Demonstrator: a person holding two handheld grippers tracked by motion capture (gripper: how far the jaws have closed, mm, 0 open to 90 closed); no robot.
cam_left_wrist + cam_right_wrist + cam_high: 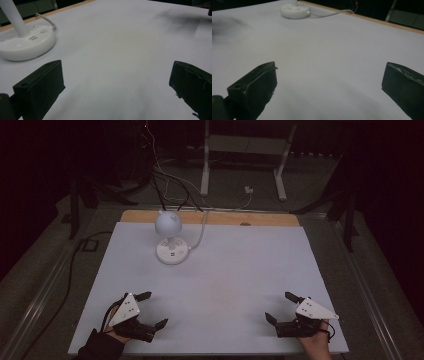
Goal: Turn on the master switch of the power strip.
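Observation:
A white desk lamp (170, 235) with a round head and a round base stands at the back left of the white table top (220, 270). Its base (26, 45) lies ahead and to the left in the left gripper view, and its base (295, 10) lies far ahead in the right gripper view. My left gripper (152, 310) rests near the front left edge, open, nothing between its jaws. My right gripper (280, 307) rests near the front right edge, also open and empty. Both point toward the table's middle.
A white cable (200, 237) runs from the lamp base to the back edge, where a strip of wooden board (215, 217) shows. Behind the table are dark floor, cables and a white metal stand (245, 150).

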